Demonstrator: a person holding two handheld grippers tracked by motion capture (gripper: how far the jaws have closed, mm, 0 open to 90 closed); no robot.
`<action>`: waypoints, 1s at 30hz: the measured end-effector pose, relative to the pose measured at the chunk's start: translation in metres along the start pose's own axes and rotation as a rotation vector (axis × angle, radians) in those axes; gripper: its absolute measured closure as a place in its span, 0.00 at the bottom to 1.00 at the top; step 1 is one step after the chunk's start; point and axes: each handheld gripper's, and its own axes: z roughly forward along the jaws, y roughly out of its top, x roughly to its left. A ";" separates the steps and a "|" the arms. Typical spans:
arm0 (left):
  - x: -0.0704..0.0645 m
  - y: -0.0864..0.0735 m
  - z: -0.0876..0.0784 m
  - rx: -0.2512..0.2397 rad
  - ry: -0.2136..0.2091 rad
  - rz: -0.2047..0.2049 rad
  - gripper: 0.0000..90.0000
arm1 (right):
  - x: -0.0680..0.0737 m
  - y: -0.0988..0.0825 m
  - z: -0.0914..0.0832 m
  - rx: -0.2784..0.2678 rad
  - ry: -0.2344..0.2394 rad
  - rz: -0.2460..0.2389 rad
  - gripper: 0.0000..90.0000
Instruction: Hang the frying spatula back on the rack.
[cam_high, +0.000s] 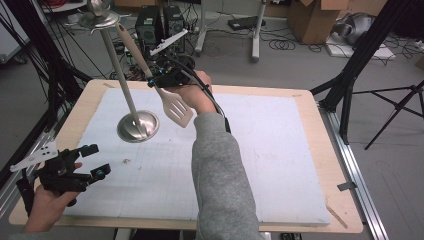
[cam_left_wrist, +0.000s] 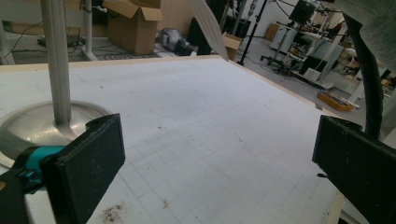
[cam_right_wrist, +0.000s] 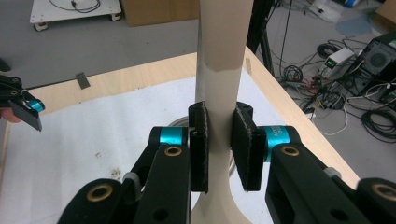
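One slotted spatula (cam_high: 172, 107) clenched in the right gripper (cam_high: 161, 80) beside one metal stand (cam_high: 138, 125); left gripper (cam_high: 92, 162) released near the table (cam_high: 310, 107) edge.

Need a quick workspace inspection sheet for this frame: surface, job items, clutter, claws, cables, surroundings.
Surface: white gridded mat on a wooden table, some small dark specks.
Job's things: cream slotted spatula; metal stand with round base and upright pole.
Clutter: nothing seen on the mat.
Grippers: right claw shut on the spatula handle; left claw open, empty, near the table's left edge.
Cables: black cable trails along the right forearm.
Surroundings: cardboard boxes, floor cables, tripod legs.
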 end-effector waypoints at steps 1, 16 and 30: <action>0.000 0.000 0.000 0.002 0.000 0.000 0.03 | 0.000 0.000 0.001 0.002 -0.002 -0.002 0.87; -0.001 0.000 -0.001 -0.006 -0.002 -0.002 0.03 | 0.003 0.003 0.019 -0.011 -0.019 0.004 0.86; -0.001 0.000 -0.002 -0.002 0.000 0.000 0.03 | 0.005 0.000 0.020 -0.051 -0.022 0.018 0.77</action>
